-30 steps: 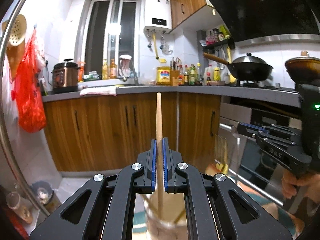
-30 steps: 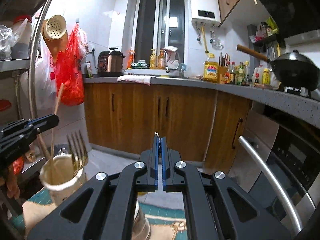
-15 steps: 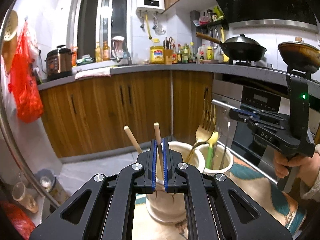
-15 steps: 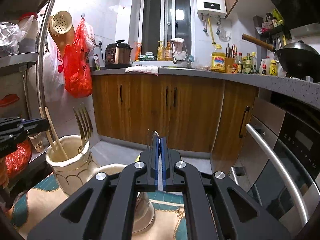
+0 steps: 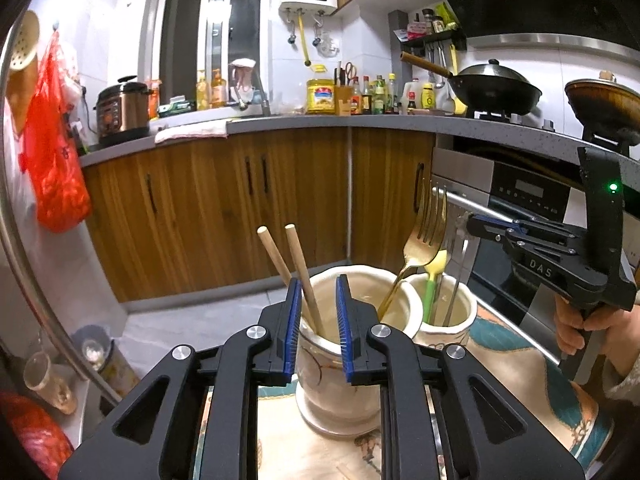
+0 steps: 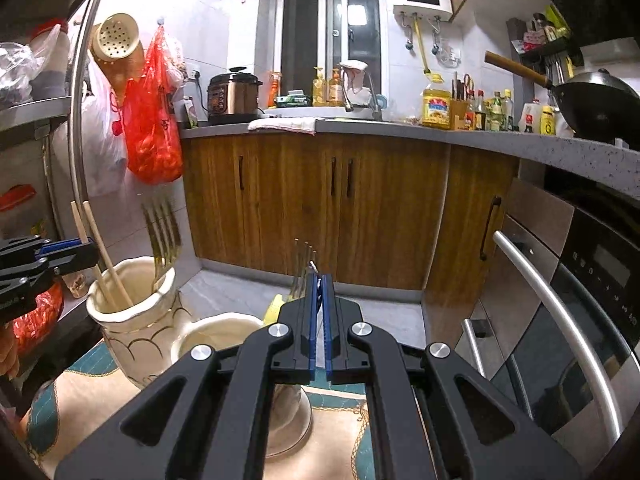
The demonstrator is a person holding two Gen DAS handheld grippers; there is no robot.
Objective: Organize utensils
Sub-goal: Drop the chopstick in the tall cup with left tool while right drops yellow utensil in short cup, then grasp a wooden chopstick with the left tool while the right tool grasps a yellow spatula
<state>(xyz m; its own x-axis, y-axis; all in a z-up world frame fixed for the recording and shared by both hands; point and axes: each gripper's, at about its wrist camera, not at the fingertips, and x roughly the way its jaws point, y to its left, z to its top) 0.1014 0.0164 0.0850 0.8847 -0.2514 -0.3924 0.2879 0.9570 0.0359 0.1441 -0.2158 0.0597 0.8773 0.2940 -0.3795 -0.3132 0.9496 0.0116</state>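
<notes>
Two wooden chopsticks [image 5: 298, 268] lean in the near cream jar [image 5: 340, 384], alongside a gold fork [image 5: 424, 236]. My left gripper [image 5: 318, 284] hovers over that jar's rim and its jaws are opening. One chopstick rises between the pads, close to the left pad, with a clear gap to the right pad. A second cream jar [image 5: 444, 328] holds a yellow spoon with a green handle [image 5: 434, 276] and steel utensils. My right gripper [image 6: 319, 280] is shut on the top of a thin metal utensil [image 5: 456, 280] standing in that jar. A hand [image 5: 584, 328] holds the right gripper.
Both jars stand on a patterned teal and cream mat [image 5: 520, 376]. An oven with a steel handle [image 6: 560, 320] is at the right. Wooden cabinets [image 6: 320, 200] run behind, and a metal rack with a red bag [image 6: 154, 140] is at the left.
The left jaws were shut on a chopstick held above the jar. The chopstick went down into the jar beside the other, and the jaws have now parted. The right gripper stays shut.
</notes>
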